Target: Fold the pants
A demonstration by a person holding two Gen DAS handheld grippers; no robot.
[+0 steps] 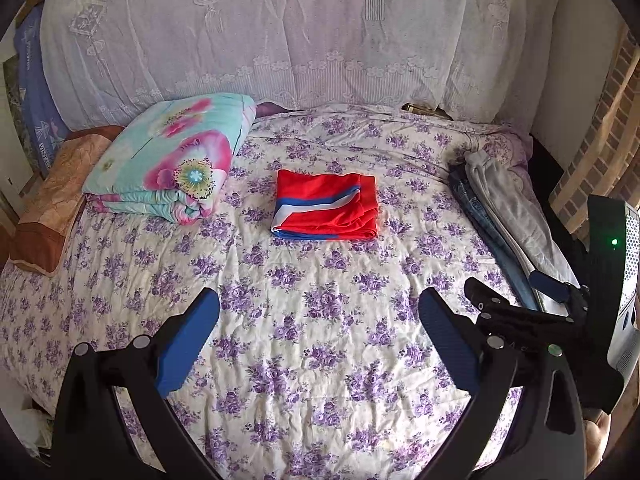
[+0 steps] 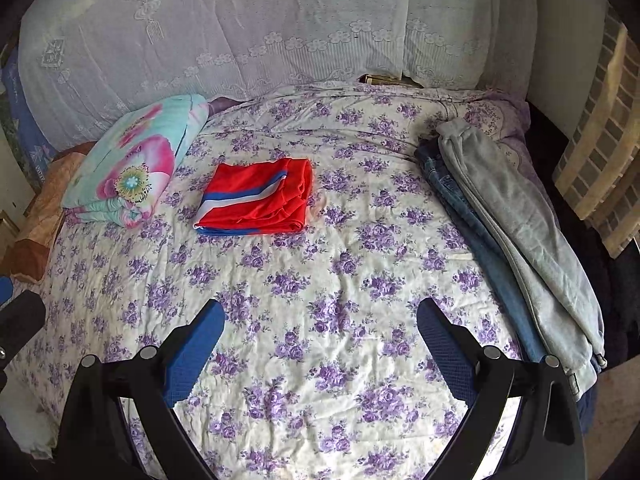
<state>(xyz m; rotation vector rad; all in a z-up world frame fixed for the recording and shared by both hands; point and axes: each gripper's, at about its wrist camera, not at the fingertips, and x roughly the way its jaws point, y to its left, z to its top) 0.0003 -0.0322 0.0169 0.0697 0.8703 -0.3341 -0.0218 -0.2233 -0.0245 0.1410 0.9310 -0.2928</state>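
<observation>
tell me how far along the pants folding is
Done: the red pants lie folded in a neat rectangle mid-bed. In hand: nothing; the left tool and right tool both hover open and empty over the floral sheet. Left: the grey pants and the jeans under them lie long and unfolded along the right edge.

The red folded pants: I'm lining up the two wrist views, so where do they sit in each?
Left wrist: red folded pants lie just above the picture's centre, on the floral sheet.
Right wrist: the same pants lie left of centre, upper half.
Shared landmark: the folded flowered quilt lies left of them in both views, not touching.
</observation>
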